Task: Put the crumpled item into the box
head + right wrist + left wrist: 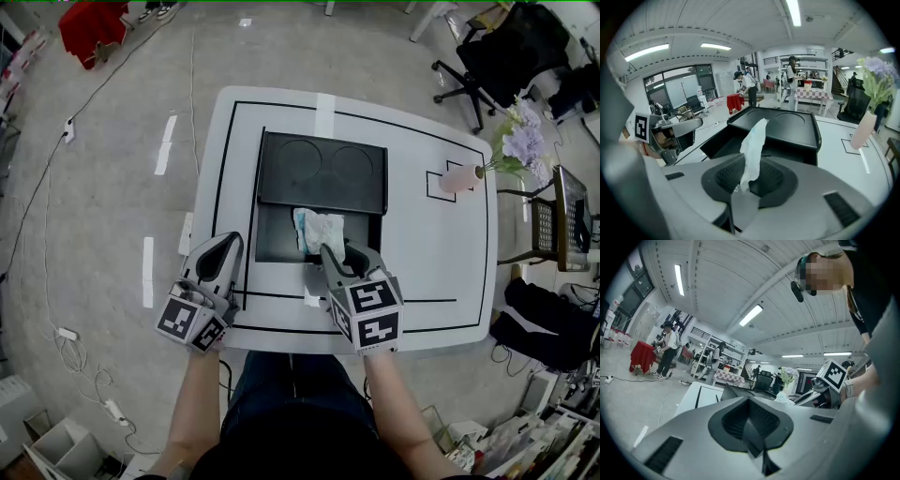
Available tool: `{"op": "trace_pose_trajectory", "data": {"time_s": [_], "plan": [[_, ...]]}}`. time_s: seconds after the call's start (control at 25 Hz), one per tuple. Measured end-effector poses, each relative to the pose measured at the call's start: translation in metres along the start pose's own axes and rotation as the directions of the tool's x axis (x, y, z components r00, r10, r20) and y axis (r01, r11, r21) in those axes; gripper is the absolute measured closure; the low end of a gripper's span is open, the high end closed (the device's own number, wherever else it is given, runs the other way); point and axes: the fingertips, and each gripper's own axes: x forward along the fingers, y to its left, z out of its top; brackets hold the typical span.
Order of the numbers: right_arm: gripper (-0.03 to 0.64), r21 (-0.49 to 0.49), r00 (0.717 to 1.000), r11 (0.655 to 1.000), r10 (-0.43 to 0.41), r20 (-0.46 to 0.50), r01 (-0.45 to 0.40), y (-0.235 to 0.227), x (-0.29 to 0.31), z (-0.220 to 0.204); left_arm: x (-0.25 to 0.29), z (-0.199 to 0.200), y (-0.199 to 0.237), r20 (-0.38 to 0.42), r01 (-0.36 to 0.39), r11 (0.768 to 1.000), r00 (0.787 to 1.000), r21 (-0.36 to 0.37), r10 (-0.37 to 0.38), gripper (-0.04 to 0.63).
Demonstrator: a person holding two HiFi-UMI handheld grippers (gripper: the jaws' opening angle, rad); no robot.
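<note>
My right tongs (pixel 330 250) are clamped on one end of the crumpled item (pixel 319 230), a white wad that stands up from between the pads. It hangs over the open near half of the black box (pixel 273 246) at the middle of the desk (pixel 436 281), close to the lid (pixel 322 172) that covers the far half. I cannot tell whether it touches the box floor. To do this well, I want the wad fully below the rim and clear of the lid edge before I let go, then lift straight out so it does not cling. My left tongs (pixel 231 240) are together and empty, by the desk's near left edge.
</note>
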Motion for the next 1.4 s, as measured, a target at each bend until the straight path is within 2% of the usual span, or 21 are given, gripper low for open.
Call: {"op": "trace_pose_trajectory", "data": {"time_s": [0.32,0.72,0.8,0.92,1.0,1.4], "plan": [[0.509,-0.011,0.999,0.999,-0.043,-0.024,0.043,-0.012,0.001,-0.004,0.001,-0.003,0.0,-0.006,0.007,1.0,1.0,-0.008,-0.007,0.595],[0.482,-0.024,0.998,0.998,-0.058,-0.039,0.057,-0.018,0.001,-0.006,0.0,-0.003,-0.001,0.0,0.007,1.0,1.0,-0.016,-0.007,0.595],[0.438,-0.025,0.997,0.997,-0.068,-0.047,0.067,-0.021,0.0,-0.008,-0.001,-0.002,-0.001,0.002,0.007,1.0,1.0,-0.017,-0.007,0.595],[0.437,-0.05,0.993,0.994,-0.104,-0.06,0.101,-0.026,0.0,-0.011,0.0,-0.003,-0.003,0.001,0.01,1.0,1.0,-0.018,-0.01,0.595],[0.412,-0.062,0.991,0.991,-0.12,-0.061,0.116,-0.029,0.0,-0.012,0.001,-0.004,-0.005,-0.002,0.015,1.0,1.0,-0.019,-0.015,0.595],[0.387,-0.051,0.99,0.989,-0.138,-0.04,0.136,-0.033,-0.002,-0.013,0.0,-0.004,-0.005,0.001,0.019,0.999,1.0,-0.028,-0.019,0.595]]}}
